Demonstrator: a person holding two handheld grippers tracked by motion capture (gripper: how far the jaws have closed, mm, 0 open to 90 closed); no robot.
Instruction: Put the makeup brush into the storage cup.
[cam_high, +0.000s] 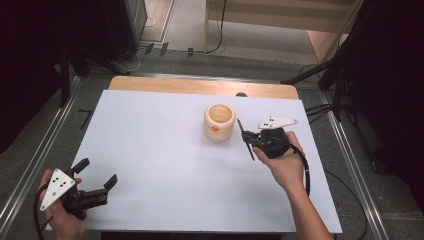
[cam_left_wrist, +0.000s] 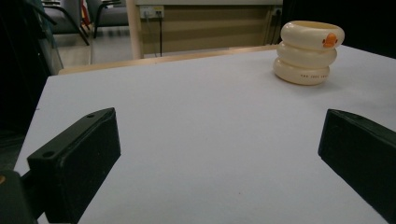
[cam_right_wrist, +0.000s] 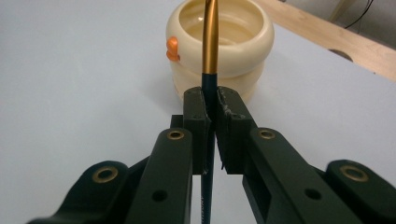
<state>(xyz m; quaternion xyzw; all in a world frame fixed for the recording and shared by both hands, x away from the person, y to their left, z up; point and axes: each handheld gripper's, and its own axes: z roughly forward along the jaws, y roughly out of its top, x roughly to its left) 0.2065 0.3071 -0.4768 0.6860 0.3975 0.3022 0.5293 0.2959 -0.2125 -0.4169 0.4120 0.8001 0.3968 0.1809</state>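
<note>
A cream pot (cam_high: 219, 122) made of stacked rings, with a small orange knob on its side, stands on the white table sheet (cam_high: 150, 150) right of centre. My right gripper (cam_high: 248, 141) is just to the pot's right, shut on a thin dark brush (cam_high: 245, 137). In the right gripper view the brush's gold ferrule (cam_right_wrist: 210, 42) rises from the closed jaws of my right gripper (cam_right_wrist: 211, 100) and points over the pot's (cam_right_wrist: 219, 51) open mouth. My left gripper (cam_high: 96, 173) is open near the front left corner, with nothing in it. From my left gripper (cam_left_wrist: 219, 144) the pot (cam_left_wrist: 308, 51) stands far off.
A wooden table edge (cam_high: 200, 86) runs along the far side of the sheet, with a small dark hole (cam_high: 241, 94) behind the pot. Black stands and cables (cam_high: 320, 107) flank the table on the floor. Bare sheet lies between the two grippers.
</note>
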